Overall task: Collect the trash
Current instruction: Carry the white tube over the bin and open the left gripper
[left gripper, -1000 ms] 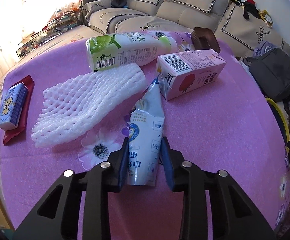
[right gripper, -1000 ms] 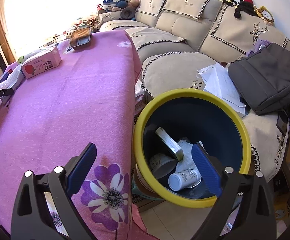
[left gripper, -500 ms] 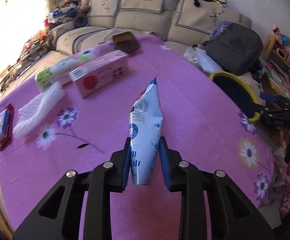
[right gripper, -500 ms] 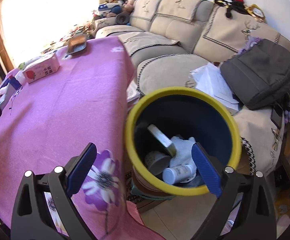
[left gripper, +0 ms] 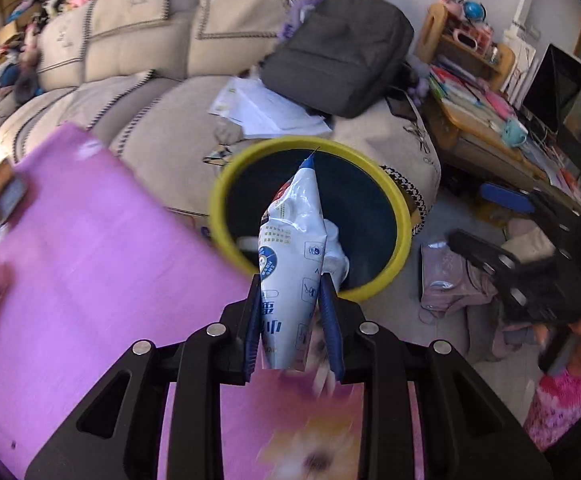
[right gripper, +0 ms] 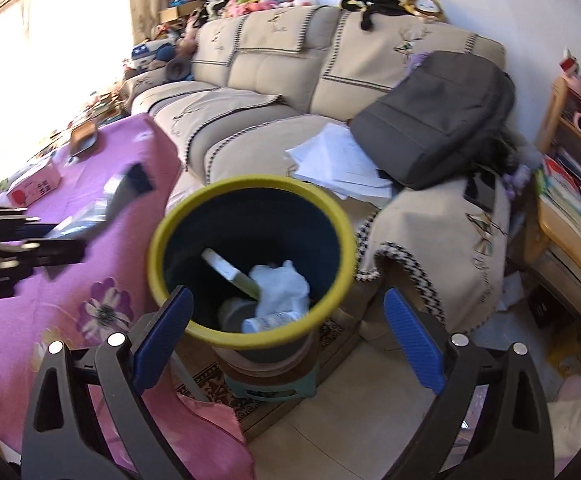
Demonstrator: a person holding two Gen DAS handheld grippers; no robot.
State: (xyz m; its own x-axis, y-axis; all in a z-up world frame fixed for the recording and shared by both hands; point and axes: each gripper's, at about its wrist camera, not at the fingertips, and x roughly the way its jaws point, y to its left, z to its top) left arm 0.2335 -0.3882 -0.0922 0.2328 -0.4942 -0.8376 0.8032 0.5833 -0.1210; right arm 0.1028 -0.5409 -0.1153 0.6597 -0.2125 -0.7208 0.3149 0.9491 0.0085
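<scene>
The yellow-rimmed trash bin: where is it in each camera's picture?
Left wrist view: yellow-rimmed trash bin at centre, behind the held white pouch.
Right wrist view: bin at lower centre, beside the pink tablecloth.
Shared landmark: grey backpack on the sofa.

Blurred Chinese print on pouch (left gripper: 294, 248)

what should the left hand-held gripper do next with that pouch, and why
Probably carry the pouch a little further forward until it hangs fully over the bin, then let go. The left hand-held gripper is clamped on the pouch's lower end, but its fingers sit over the purple tablecloth by the bin's near rim, so releasing now might drop it on the edge.
</scene>
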